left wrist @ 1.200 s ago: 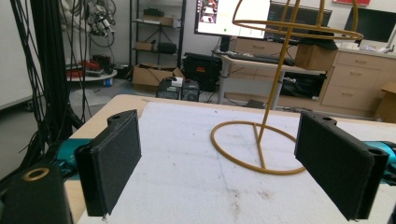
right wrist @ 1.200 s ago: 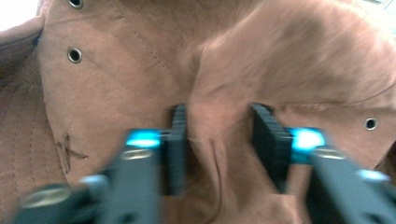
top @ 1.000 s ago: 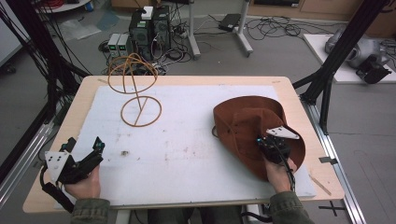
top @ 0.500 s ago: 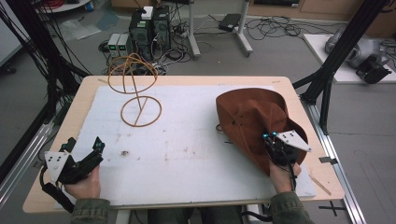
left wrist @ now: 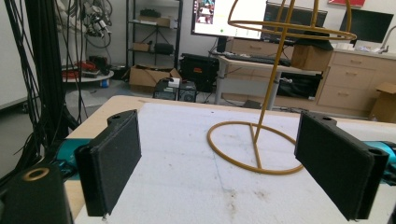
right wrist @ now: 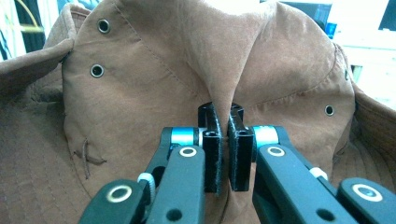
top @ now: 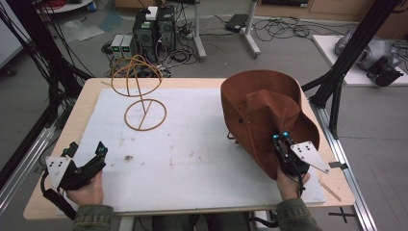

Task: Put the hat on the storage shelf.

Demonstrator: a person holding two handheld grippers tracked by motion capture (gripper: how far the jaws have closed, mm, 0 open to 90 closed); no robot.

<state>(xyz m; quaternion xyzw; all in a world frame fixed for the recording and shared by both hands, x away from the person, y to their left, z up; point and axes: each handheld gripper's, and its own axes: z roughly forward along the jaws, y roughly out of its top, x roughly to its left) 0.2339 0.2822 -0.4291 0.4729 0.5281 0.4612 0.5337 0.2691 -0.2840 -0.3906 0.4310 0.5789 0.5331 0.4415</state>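
A brown wide-brimmed hat [top: 264, 115] is lifted at the right side of the table, tilted with its crown toward me. My right gripper [top: 280, 139] is shut on a fold of the hat's crown [right wrist: 224, 88], the cloth pinched between the two black jaws. A yellow wire hat stand [top: 142, 96], with a ring base and a round cage on top, rises at the far left of the white mat; its ring base [left wrist: 254, 149] lies ahead of my left gripper. My left gripper [top: 91, 154] rests near the front left corner, open and holding nothing.
A white mat [top: 192, 149] covers most of the wooden table [top: 82, 110]. Black frame posts [top: 346, 53] stand at both sides. Computers and cables [top: 154, 29] lie on the floor beyond the far edge.
My right gripper has raised the hat and carried it slightly back and right, so the hat now stands more upright. The left gripper has stayed where it was.
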